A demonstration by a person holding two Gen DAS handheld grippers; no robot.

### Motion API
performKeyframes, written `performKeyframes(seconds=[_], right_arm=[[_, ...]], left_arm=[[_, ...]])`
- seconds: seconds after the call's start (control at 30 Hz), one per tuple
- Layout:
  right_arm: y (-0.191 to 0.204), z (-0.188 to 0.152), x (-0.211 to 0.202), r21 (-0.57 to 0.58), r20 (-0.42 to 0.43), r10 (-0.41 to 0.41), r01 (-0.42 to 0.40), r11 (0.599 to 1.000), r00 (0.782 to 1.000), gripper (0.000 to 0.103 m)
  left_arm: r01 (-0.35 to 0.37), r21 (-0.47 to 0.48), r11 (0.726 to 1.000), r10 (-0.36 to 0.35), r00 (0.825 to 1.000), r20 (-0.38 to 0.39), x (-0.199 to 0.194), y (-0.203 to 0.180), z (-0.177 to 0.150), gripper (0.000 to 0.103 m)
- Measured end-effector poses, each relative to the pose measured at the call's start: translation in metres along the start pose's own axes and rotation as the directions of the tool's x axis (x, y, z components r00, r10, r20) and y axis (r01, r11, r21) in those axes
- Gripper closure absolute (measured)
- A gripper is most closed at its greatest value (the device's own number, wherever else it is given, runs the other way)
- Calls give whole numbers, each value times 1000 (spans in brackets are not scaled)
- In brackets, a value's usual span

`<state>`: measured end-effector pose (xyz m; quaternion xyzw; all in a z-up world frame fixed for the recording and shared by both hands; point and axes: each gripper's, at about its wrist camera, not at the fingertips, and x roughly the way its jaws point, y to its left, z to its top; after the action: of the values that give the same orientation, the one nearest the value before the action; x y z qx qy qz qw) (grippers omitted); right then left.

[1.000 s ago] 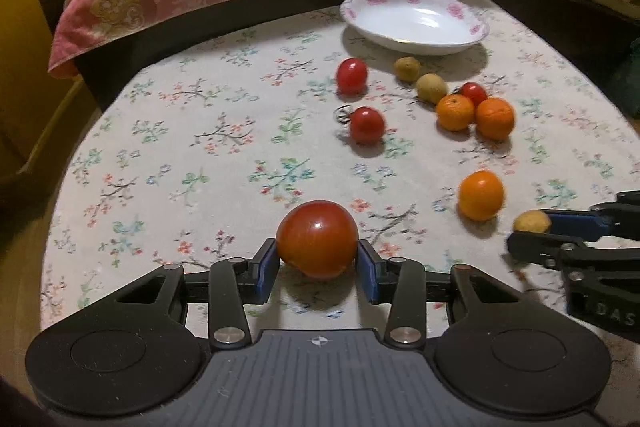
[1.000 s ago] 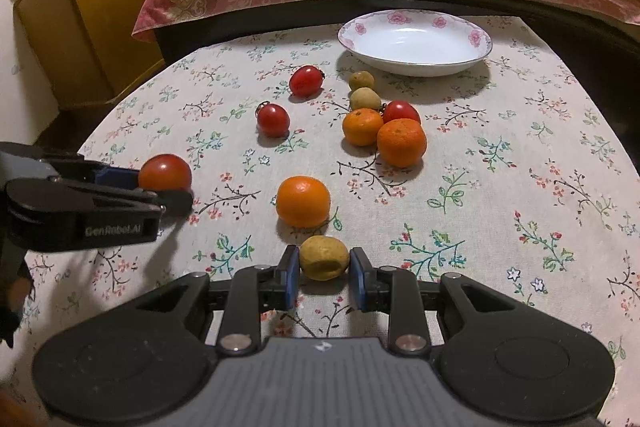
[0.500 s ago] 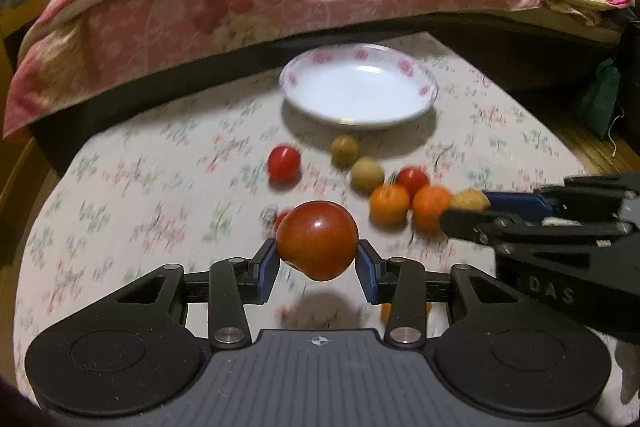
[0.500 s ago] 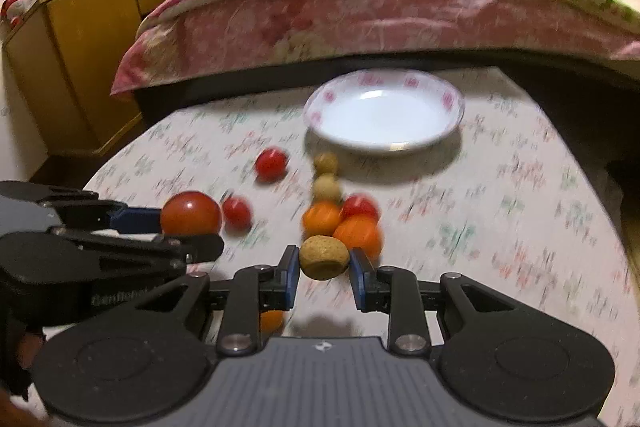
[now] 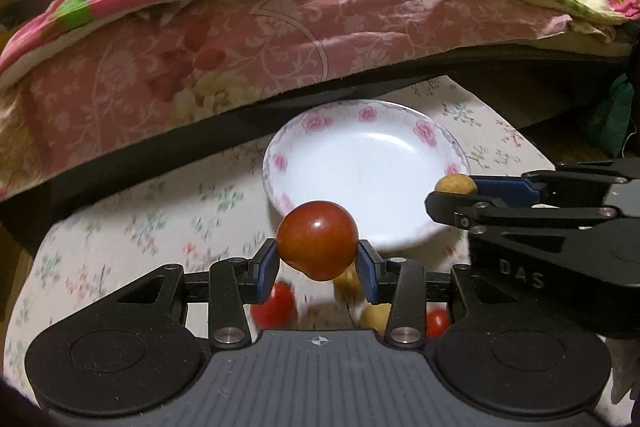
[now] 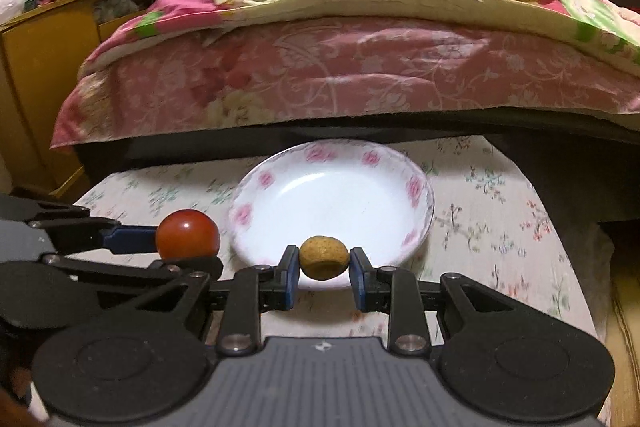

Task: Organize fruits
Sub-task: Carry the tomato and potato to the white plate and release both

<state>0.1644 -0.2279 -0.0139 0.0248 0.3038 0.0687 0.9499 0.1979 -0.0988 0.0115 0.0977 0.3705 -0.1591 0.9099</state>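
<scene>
Left gripper (image 5: 318,263): clamped on a large red tomato (image 5: 317,239), blue pads pressed to both its sides, held in the air just short of the near rim of the plate
Right gripper (image 6: 324,271): clamped on a small yellow-brown fruit (image 6: 323,257), held in the air over the near rim of the plate
Plate (image 6: 416,187): white, shallow, pink flowers round the rim, nothing in it, standing near the far edge of the table
Table (image 6: 492,227): covered by a pale cloth with a small flower print
Other fruit: in the left wrist view, below and behind the gripper, a red tomato (image 5: 276,305), a smaller red one (image 5: 437,322) and two blurred yellowish fruits (image 5: 374,317) lie on the cloth nearer the front edge
Writing: "DAS" reads on the side of the right gripper in the left wrist view; no other lettering is legible
Beyond the table: a bed (image 6: 360,75) with a pink patterned cover and a green and yellow quilt; a yellow wooden cabinet (image 6: 44,75) to the left
</scene>
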Motion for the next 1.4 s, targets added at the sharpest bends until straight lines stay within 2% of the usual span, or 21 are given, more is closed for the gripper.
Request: performKeyframes(seconds=[0.3,0.6,0.73,0.93,1.1,1.23,1.4], right_arm=[[-13,10,47,-22,-32,-35,34,999,999,81],[-23,11,65,-10,-43,-25,24,1000,999,81],[-22,10,65,-18,-36,-28,28,999,999,81],[-19,11,64,-33,-28,-29,28,999,999,80],[-17,13,60,-36,-19,-39,39,999,999,78],[-18,16,53,-38,-4,-53,52,998,999,74],[-18,19,41,-40,18,-55,56,998,998,69]], left_arm=[[-15,12,1000,15,1000,-19,38,2,15,53],[-47,47,998,47,999,-9,48,-5,19,54],[-53,43,998,54,999,-9,48,-4,20,56],[-76,45,996,77,997,-8,45,-3,21,52],[-91,39,995,91,996,-2,39,-1,22,47],[-97,37,995,97,995,11,32,0,23,39],[-103,37,994,102,995,15,23,0,22,38]])
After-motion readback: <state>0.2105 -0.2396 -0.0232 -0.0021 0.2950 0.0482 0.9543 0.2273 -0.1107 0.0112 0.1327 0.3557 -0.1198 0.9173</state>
